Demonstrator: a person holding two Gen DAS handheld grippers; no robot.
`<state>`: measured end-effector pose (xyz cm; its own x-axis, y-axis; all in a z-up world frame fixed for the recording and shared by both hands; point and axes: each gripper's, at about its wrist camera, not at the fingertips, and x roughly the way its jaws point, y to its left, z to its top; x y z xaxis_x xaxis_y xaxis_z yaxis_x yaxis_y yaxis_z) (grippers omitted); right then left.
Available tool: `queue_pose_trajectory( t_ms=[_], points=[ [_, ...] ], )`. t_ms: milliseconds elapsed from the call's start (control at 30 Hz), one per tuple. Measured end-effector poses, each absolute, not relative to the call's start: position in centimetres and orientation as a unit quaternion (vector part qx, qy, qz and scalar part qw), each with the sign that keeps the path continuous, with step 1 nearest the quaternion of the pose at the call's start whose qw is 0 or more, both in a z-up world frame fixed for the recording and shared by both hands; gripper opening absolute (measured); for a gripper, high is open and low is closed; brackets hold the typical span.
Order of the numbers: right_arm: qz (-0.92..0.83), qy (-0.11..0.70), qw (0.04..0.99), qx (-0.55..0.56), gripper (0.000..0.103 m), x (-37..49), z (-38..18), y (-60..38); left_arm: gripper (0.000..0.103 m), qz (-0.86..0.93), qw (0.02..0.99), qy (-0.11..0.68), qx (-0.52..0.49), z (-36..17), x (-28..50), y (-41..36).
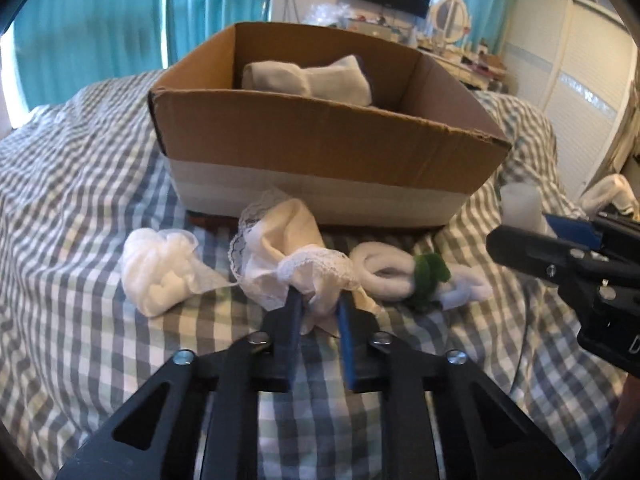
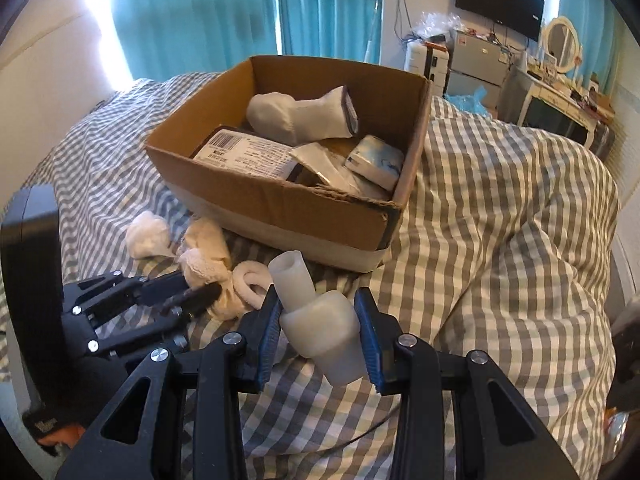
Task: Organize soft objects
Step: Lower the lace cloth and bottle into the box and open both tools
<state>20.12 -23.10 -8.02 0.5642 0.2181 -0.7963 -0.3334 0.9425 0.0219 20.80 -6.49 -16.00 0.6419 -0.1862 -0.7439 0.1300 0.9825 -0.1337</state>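
Two hand-held grippers held soft items just in front of the cardboard box point(image 2: 280, 200).

The left hand-held gripper point(image 1: 318, 300) clamped the lace-trimmed cloth point(image 1: 288, 256); the right hand-held gripper point(image 2: 318, 320) pinched a pale soft tube point(image 2: 320, 320). Judgement: lift each clear of the box rim before releasing.

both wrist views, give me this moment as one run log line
left gripper: shut on cream lace-trimmed cloth | right gripper: shut on translucent white silicone tube | brown cardboard box: on checked bedspread

box point(image 2: 280, 204) is plain matt cardboard, torn rough along the near rim, with a smooth pale tape band low down; bedspread point(image 2: 500, 240) is soft checked cotton-looking cloth; lace-trimmed sock point(image 1: 288, 256) thin and frilly; grippers' fingers point(image 2: 370, 340) matt black plastic with blue ribbed pads
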Motion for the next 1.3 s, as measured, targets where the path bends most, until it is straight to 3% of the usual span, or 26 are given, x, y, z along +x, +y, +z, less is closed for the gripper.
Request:
queue_pose_trajectory(
  t_ms=[333, 833, 1067, 1300],
  points=[
    [0.157, 0.424, 0.889, -0.067, 0.036, 17.7, -6.6, -23.3, 0.009, -0.092, 0.918, 0.384, -0.028, -11.9, 17.4, -5.4],
    [0.167, 0.334, 0.925, -0.069, 0.036, 15.8, 4.9, -22.5, 0.009, -0.148, 0.941, 0.305, -0.019, 0.3, 16.5, -5.9],
    [0.175, 0.320, 0.930, -0.044, 0.036, 19.0, 7.8, -22.5, 0.009, -0.160, 0.938, 0.308, 0.005, 1.1, 21.2, -5.7],
    [0.177, 0.342, 0.922, -0.035, 0.036, 23.7, 6.3, -21.6, 0.009, -0.151, 0.927, 0.344, 0.003, -2.4, 25.7, -4.8]
  ],
)
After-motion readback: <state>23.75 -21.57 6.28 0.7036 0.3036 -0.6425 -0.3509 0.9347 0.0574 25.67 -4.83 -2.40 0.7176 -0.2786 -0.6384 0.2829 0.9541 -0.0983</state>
